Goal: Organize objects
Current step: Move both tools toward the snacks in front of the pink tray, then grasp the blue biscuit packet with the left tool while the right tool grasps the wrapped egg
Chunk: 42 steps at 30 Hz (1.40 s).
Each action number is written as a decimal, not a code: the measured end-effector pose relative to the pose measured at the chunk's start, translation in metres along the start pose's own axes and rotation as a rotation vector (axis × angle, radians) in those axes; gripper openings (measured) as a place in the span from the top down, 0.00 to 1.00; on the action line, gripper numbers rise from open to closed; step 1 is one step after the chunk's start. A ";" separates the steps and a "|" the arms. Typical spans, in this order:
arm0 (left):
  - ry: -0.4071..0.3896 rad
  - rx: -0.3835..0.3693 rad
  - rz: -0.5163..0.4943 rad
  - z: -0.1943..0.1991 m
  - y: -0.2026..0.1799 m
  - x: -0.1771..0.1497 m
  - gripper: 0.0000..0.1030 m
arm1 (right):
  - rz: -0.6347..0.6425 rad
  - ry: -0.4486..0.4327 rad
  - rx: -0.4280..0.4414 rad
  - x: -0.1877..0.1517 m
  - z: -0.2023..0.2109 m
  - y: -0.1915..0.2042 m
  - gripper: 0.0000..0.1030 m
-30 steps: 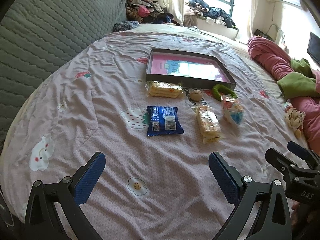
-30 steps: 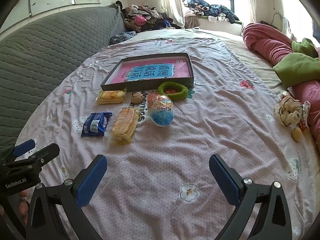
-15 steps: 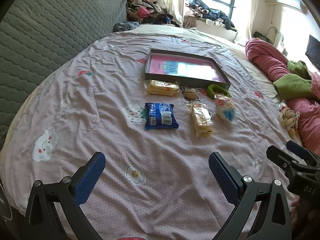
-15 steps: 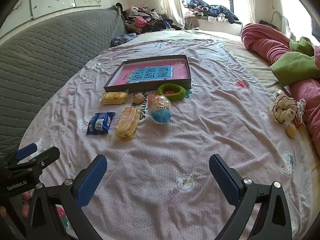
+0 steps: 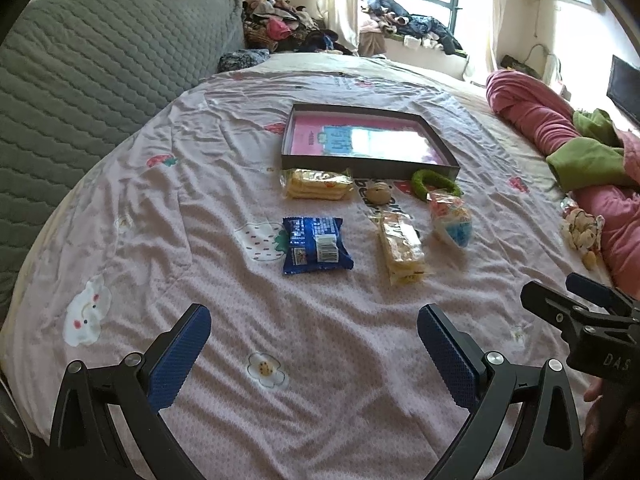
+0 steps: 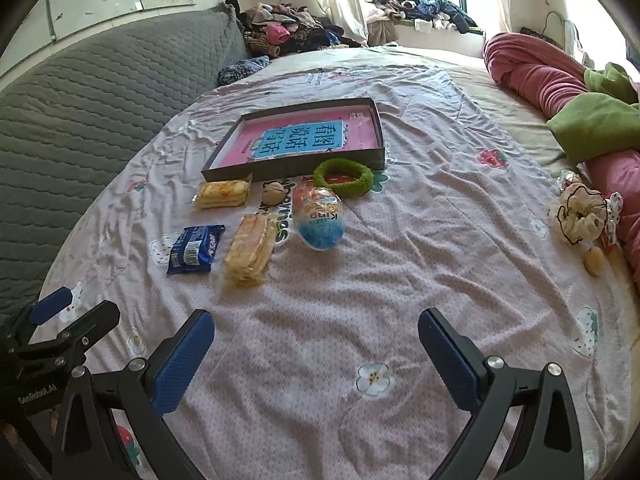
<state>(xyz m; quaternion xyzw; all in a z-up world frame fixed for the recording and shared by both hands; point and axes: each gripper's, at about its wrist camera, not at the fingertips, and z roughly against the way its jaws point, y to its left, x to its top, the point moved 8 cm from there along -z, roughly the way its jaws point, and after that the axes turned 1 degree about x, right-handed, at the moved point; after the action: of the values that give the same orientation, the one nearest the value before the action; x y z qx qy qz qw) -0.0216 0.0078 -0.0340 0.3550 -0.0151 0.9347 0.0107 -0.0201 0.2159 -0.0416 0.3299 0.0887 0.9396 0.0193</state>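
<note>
The snack packets and small toys are lying in a loose cluster on the pink bedsheet (image 5: 168, 208), just in front of the shallow dark box (image 5: 366, 142), and we are looking at them from both grippers. Touching or nearly touching the box's near wall we are seeing a yellow cracker packet (image 5: 316, 189), a small round beige toy (image 5: 378, 193) and a green fuzzy ring (image 6: 343, 176). A little nearer to us, the blue biscuit packet (image 5: 316, 244) is lying flat over a strawberry print, a second long yellow cracker packet (image 6: 250, 249) is lying beside it, and an egg-shaped packet (image 6: 319, 218) in white, red and blue is resting just beside that, below the green ring. We are holding the left gripper (image 5: 314, 350) low over the near part of the bed with its blue-padded fingers (image 5: 180, 358) wide apart and nothing between them. The right gripper (image 6: 316, 354) is hovering the same way, fingers (image 6: 448, 358) spread and empty, well short of the cluster. A cream scrunchie (image 6: 582, 216) is lying far to the right, beside the rolled pink and green bedding (image 6: 560, 80).
</note>
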 end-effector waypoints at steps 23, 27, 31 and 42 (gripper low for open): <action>0.020 0.003 0.010 -0.064 0.004 0.041 0.00 | 0.042 0.004 0.008 0.045 -0.065 0.001 0.00; 0.039 0.018 0.016 -0.084 0.010 0.046 0.00 | 0.044 0.016 -0.014 0.052 -0.075 -0.003 0.00; 0.073 0.020 0.011 -0.102 0.009 0.048 0.00 | 0.050 0.036 -0.025 0.056 -0.086 -0.005 0.00; 0.107 0.055 -0.030 -0.136 0.001 0.050 0.00 | -0.003 0.100 -0.022 0.056 -0.117 -0.016 0.00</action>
<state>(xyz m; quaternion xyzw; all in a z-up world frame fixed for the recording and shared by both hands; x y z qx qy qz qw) -0.1493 0.0123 -0.1020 0.3051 0.0167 0.9521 0.0157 -0.1369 0.2193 -0.0997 0.2822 0.0798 0.9558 0.0197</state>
